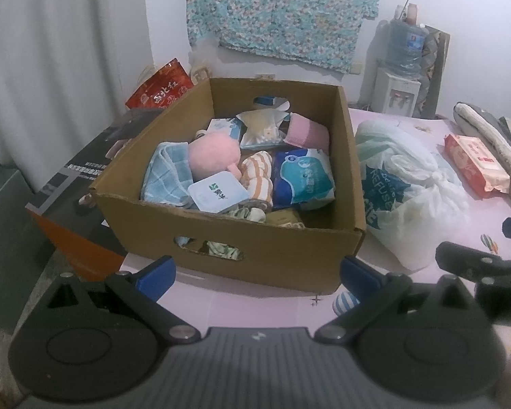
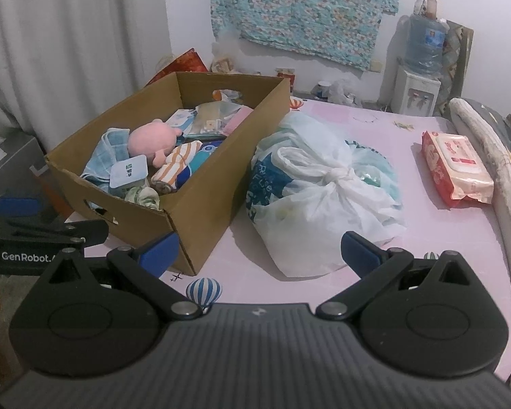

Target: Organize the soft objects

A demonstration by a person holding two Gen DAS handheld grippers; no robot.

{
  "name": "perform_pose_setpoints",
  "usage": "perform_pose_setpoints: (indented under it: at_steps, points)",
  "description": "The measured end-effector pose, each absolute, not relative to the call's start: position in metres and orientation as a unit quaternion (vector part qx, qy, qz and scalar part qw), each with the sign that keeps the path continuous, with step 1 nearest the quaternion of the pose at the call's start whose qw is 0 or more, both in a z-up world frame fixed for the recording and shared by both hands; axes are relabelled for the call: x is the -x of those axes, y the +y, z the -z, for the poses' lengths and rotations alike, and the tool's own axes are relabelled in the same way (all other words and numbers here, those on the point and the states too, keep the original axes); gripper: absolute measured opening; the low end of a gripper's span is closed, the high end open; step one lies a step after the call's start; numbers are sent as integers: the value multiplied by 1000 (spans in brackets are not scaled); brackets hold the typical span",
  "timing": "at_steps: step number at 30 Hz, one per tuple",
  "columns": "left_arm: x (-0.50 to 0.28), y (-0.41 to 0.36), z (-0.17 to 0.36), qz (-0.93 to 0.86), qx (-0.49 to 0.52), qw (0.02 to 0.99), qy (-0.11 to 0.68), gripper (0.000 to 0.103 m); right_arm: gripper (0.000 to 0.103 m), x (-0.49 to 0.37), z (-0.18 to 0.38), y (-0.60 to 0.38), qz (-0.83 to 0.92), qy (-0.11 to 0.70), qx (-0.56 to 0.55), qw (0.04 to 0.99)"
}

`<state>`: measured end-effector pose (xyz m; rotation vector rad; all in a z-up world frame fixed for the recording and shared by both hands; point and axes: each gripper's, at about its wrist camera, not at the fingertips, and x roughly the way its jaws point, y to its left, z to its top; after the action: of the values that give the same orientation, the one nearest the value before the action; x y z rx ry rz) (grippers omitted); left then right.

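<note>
Left gripper [image 1: 257,274] nearest the lens, blue fingertips [image 1: 156,272] spread wide, nothing between them, hovering low just in front of the cardboard box [image 1: 255,266]. Right gripper [image 2: 259,255] likewise released, empty, aimed at the gap between box corner and the knotted white plastic bag [image 2: 320,197]. Box sitting on the pink sheet [image 2: 391,129], open top, oval handle cutout in the near wall. Packed inside: pink plush toy [image 1: 213,156] near the middle, blue checked cloth [image 1: 168,173] against the left wall, orange-striped cloth [image 1: 257,175] right of the plush, blue tissue pack [image 1: 303,179] toward the right wall, square white-lidded tub [image 1: 218,192] tilted at the front, pink rolled cloth [image 1: 306,133] at the back right. Plastic bag just beside the box's right wall, touching or nearly so. Red wipes pack [image 2: 454,167] well apart to the right, lying flat beside a rolled blanket [image 2: 487,156]. Blue-and-white striped balloon print [image 2: 203,289] on the sheet just ahead of right gripper's base. Water dispenser [image 2: 417,78] against the far wall, floral cloth [image 2: 299,10] hanging above.
</note>
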<state>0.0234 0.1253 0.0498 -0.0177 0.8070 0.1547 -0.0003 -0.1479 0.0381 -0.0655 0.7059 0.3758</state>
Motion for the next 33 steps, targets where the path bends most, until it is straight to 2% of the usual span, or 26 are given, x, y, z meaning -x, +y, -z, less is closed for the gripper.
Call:
perform_pose_setpoints:
  at_steps: [33]
  points:
    - [-27,130,-43,-71,14,910,408,103,102,-6,-33,-142,-186,356,40,915]
